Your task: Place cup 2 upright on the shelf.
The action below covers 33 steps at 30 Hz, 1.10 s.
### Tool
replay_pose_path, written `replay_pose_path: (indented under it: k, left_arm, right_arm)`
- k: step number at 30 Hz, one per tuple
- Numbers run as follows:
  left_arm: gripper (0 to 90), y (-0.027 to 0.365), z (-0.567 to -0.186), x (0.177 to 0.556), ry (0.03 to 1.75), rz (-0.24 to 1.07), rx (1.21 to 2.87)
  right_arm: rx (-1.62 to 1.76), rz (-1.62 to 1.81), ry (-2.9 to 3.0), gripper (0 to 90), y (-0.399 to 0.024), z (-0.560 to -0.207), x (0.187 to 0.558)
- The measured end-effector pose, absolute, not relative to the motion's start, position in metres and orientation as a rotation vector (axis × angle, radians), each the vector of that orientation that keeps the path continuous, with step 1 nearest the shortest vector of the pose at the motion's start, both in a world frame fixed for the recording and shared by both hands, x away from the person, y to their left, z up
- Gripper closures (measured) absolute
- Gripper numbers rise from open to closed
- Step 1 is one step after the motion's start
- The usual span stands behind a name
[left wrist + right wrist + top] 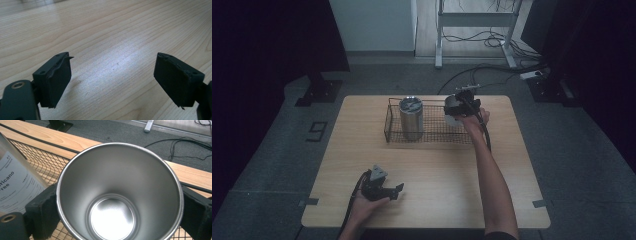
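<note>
A shiny steel cup (117, 195) sits mouth-up and empty between the jaws of my right gripper (117, 215), whose pads press on its two sides. In the high view the right gripper (458, 107) holds the cup (451, 114) over the right end of a black wire basket (432, 136). A taller steel can (411, 118) with a white printed label (15, 182) stands upright in the basket's left part. My left gripper (395, 191) rests low over the table's front left, jaws apart. Bare wood shows between its pads (57, 80).
The wooden table (437, 175) has the basket's mesh (47, 165) at its far middle. Beyond the far edge lie grey floor, black cables (492, 40) and a white metal stand (439, 35). A cable trails from each gripper along the forearm.
</note>
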<state>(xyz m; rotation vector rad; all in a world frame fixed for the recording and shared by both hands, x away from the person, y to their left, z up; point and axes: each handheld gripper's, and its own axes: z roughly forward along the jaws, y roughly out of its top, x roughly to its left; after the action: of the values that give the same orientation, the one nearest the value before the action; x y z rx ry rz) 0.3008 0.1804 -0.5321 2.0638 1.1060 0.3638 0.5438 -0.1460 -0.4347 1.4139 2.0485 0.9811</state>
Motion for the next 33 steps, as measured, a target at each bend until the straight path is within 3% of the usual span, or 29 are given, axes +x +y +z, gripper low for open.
replay_pose_path:
  k: [33]
  left_arm:
    - [14.9, 0.177, -0.535, 0.301, 1.098, 0.363, 2.085]
  right_arm:
    - [1.44, 0.893, 2.121, 6.3, -0.144, -0.464, 0.545]
